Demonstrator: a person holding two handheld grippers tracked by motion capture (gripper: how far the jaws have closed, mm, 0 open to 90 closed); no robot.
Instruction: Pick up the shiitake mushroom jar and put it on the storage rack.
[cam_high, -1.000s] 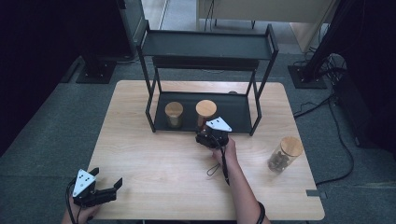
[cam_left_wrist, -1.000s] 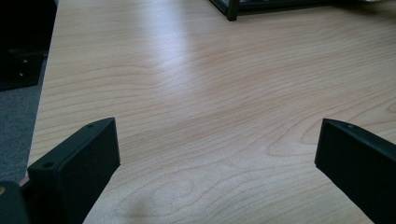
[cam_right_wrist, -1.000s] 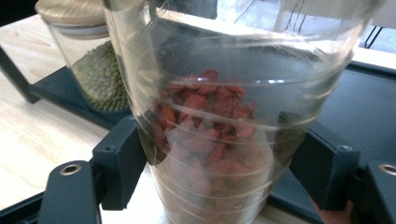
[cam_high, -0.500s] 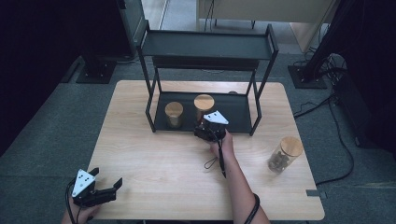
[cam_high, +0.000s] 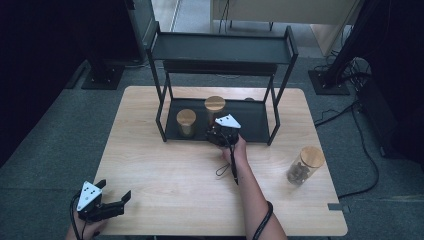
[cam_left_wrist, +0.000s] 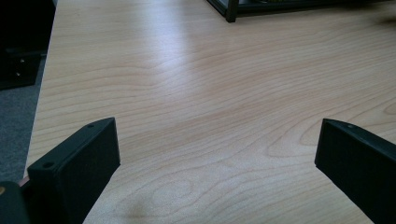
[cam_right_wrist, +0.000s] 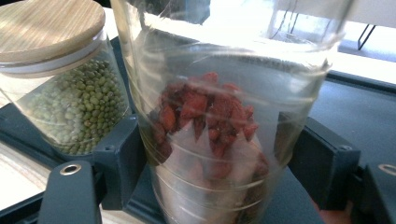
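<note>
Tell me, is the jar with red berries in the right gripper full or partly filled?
Partly filled. In the right gripper view, the berries reach about halfway up the jar; the glass above them is clear. The right gripper has a jaw on each side of it.

Your grippers (cam_high: 227, 134) are black, each topped with a grey three-cornered plate; a dark band (cam_high: 265, 221) circles your right forearm.

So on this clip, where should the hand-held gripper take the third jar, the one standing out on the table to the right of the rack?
Probably around the glass body below the wooden lid of the jar on the table, coming in level from the person's side. It stands upright and alone near the table's right edge, so the round wall gives both jaws an even seat. The right hand-held gripper is nearer but now straddles the jar of red berries.
</note>
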